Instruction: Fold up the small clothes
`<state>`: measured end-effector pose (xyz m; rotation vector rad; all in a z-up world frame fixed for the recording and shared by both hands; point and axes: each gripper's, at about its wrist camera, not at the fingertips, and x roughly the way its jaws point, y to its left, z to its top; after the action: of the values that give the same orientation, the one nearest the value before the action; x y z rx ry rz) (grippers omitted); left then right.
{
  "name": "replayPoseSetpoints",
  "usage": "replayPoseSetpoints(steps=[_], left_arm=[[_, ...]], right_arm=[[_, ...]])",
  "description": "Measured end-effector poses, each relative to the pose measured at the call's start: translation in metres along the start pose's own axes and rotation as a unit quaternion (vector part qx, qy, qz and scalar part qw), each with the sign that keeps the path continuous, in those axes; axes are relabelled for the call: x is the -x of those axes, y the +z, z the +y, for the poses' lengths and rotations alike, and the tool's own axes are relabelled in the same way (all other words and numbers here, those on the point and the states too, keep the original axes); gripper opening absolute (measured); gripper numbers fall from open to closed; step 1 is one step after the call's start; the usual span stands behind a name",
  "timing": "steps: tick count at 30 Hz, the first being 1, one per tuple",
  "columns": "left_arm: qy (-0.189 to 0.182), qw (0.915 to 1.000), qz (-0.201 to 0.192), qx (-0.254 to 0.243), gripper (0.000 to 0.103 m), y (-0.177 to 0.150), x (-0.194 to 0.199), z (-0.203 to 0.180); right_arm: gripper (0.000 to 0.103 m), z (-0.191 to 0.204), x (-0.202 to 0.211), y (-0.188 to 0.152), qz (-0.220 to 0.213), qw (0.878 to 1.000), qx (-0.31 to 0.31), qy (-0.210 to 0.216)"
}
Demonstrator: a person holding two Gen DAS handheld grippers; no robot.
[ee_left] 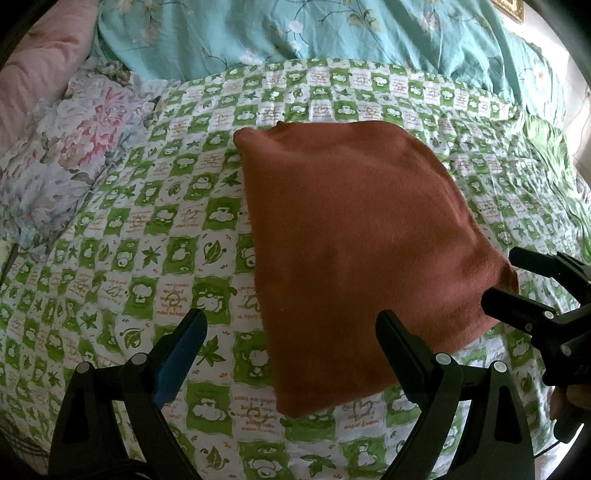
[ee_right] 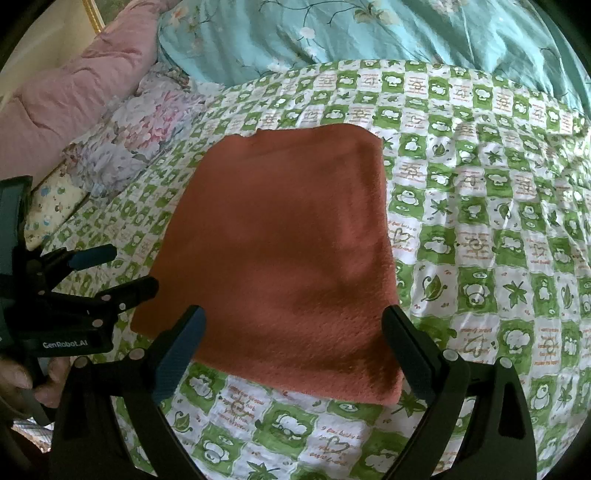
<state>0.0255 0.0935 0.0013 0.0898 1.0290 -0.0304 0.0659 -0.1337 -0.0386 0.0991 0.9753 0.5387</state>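
Far left of the bed: pink quilted pillow at the edge, floral pillow just beside it. Teal flowered duvet bunched along the far edge. Green-and-white checked sheet covers the bed.

Left gripper: fingers spread wide, holding nothing. Its left finger hangs over bare sheet, its right finger is in front of the near part of the cloth; contact can't be told. From the right wrist view this gripper sits at the cloth's left near corner, fingers apart, just beside the edge.

Rust-brown cloth lies flat on the sheet, mid-bed, roughly rectangular, smooth, looks folded. Small nick at its far left corner.

Right gripper: fingers spread wide, nothing gripped, straddling the cloth's near edge, right finger at the near right corner. In the left wrist view it shows at the cloth's right near corner, fingers open, lower finger overlapping the cloth edge.
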Motion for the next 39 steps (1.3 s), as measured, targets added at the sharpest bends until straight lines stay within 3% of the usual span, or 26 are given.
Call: replayPoseSetpoints(steps=[39], left_arm=[[-0.004, 1.0000, -0.003, -0.003, 0.093, 0.0054, 0.0010, -0.0016]], right_arm=[[0.096, -0.0020, 0.0008, -0.0004, -0.004, 1.000, -0.011, -0.001]])
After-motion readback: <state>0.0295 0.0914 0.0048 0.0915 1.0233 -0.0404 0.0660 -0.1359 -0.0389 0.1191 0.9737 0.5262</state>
